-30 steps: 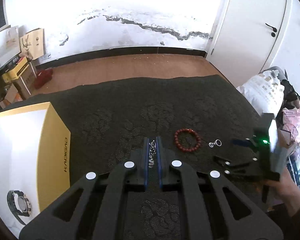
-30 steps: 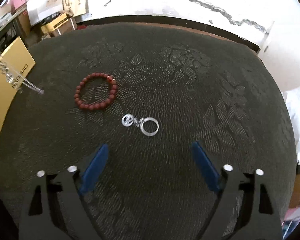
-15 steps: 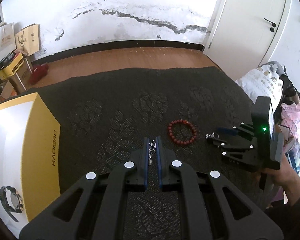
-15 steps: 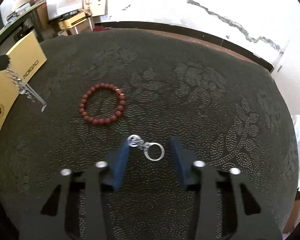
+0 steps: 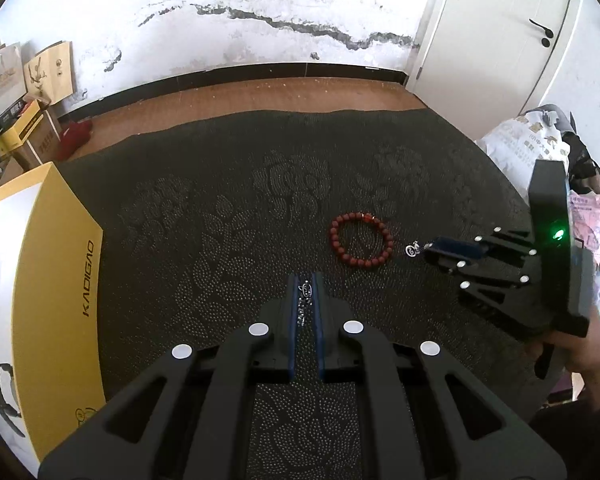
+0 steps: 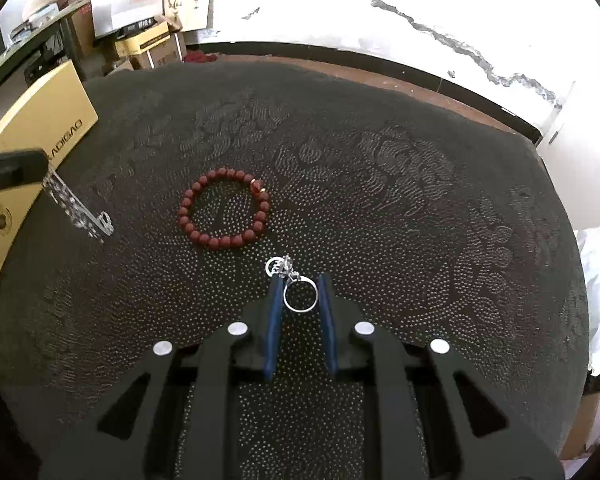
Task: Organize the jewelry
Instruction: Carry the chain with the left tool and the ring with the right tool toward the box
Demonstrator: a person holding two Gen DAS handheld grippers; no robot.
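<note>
- Dark cloth [image 5: 228, 184] with a raised flower pattern covers the table; beyond its far edge lie a wood floor and a white wall [image 5: 260, 8] with a long crack.
- Left gripper [image 5: 305, 284] points steeply down over the near middle of the cloth, its blue pads pressed together on a silver chain [image 5: 303, 304].
- In the right wrist view the chain [image 6: 76, 208] hangs from those closed pads near the left edge, its lower end at or just above the cloth; I cannot tell which.
- Right gripper [image 6: 299, 294] sits low over the cloth toward the right edge, jaws closing with a silver ring [image 6: 299, 296] between them.
- Both pads [image 6: 275, 308] reach the ring's sides; its small clasp [image 6: 278, 266] pokes out past the fingertips.
- From the left wrist view, the right gripper [image 5: 430, 250] comes in from the right edge, held by a hand [image 5: 588, 356], with a green light lit on its body.
- Red bead bracelet [image 6: 224, 210] lies flat in the middle of the cloth, between the two grippers and apart from both.
- Yellow and white box [image 5: 40, 292] marked KADIGAO stands at the left edge.
- Cardboard boxes and paper bags [image 6: 140, 8] pile up on the floor past the far left corner.
- White door [image 5: 512, 28] with a black handle stands past the far right corner.
</note>
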